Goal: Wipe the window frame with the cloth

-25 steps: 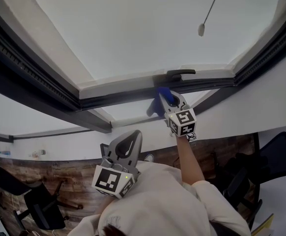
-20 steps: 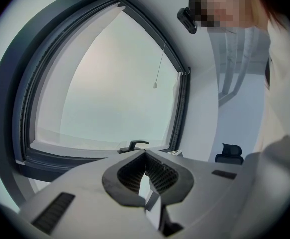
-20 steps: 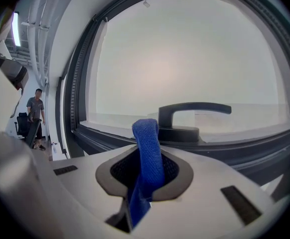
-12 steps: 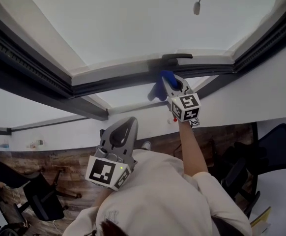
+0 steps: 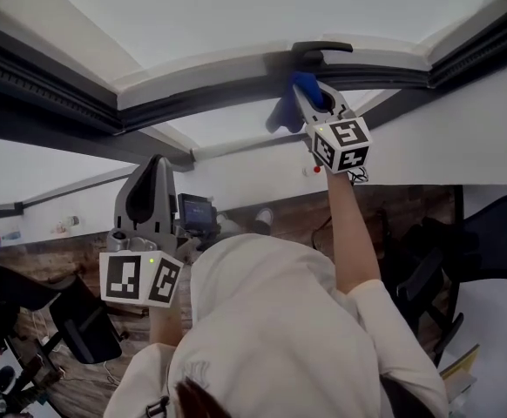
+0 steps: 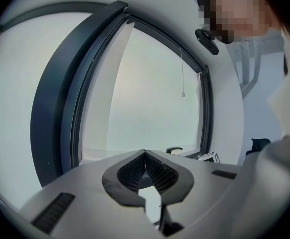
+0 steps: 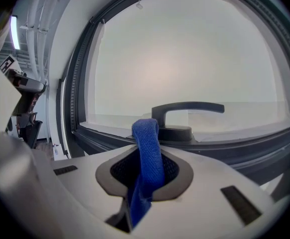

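Overhead, right hand-held gripper [image 5: 311,96] clamps cloth [image 7: 146,148]

Office interior. A black office chair [image 5: 77,325] stands on wood-pattern flooring [image 5: 410,203] to the left of the left gripper [image 5: 155,164], and a second dark chair [image 5: 489,233] stands well to the right of the right gripper [image 5: 310,94]. A small monitor [image 5: 194,209] sits just right of the left gripper. Ahead of the right gripper runs a large dark window frame [image 5: 227,90] with a lever handle [image 7: 185,108]. A blind cord [image 6: 183,94] hangs ahead of the left gripper. The walls are plain white, and a ceiling strip light [image 7: 14,31] glows behind the right gripper's left side.
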Motion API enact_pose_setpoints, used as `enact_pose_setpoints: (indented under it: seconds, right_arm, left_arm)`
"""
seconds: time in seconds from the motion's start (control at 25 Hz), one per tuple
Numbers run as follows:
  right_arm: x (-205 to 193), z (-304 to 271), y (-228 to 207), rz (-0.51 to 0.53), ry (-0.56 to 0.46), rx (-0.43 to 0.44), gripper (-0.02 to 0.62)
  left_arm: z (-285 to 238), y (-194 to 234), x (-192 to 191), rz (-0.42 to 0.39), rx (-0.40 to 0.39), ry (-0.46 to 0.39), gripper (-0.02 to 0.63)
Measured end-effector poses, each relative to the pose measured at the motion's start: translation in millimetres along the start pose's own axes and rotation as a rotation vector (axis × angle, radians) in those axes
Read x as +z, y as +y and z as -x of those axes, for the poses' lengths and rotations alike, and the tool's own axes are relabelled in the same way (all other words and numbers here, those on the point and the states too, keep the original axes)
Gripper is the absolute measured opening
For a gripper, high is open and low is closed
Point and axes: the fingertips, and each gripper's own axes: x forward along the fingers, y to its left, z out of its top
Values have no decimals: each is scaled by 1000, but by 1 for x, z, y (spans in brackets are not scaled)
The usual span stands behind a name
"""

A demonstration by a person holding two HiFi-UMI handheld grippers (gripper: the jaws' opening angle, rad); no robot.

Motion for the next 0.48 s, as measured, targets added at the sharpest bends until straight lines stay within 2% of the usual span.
enact_pose_setpoints:
  seconds: [0.16,0.32,0.48]
  right_arm:
    - [-2,2,2,-26,-1,9,55]
    - [1,2,2,-74,-39,26,55]
    - [3,11,3,-78,-47,-43,55]
  left_arm:
    - [0,-12,-6,12,-42,14,9]
    - [-5,-41,-17,43,-155,32,9]
    - [0,-66,-26,74,-271,59,9]
